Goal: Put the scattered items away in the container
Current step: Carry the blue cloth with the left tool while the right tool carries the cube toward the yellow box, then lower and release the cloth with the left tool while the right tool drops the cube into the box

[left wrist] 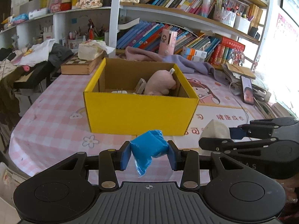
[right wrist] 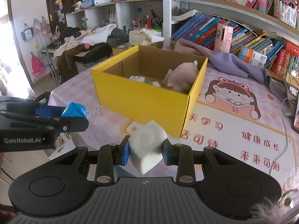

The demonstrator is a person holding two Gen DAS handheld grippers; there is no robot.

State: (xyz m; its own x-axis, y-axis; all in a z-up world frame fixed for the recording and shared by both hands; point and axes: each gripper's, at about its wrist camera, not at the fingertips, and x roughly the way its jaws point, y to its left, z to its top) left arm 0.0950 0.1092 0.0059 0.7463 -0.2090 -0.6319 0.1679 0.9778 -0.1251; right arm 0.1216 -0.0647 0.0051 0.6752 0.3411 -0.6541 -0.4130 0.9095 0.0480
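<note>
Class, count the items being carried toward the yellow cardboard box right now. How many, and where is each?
2. A blue plastic-wrapped packet is clamped in the left tool; a white angular block is clamped in the right tool. Both are short of the box.

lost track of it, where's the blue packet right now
The blue packet is clamped in the left gripper, off the table, just short of the yellow box.

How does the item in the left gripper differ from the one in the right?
The blue packet in the left gripper is soft, crinkled plastic wrap; the white block in the right gripper looks firm and smooth-faced. The packet is bright blue, the block plain white. Both are clamped between blue pads, short of the yellow box.
</note>
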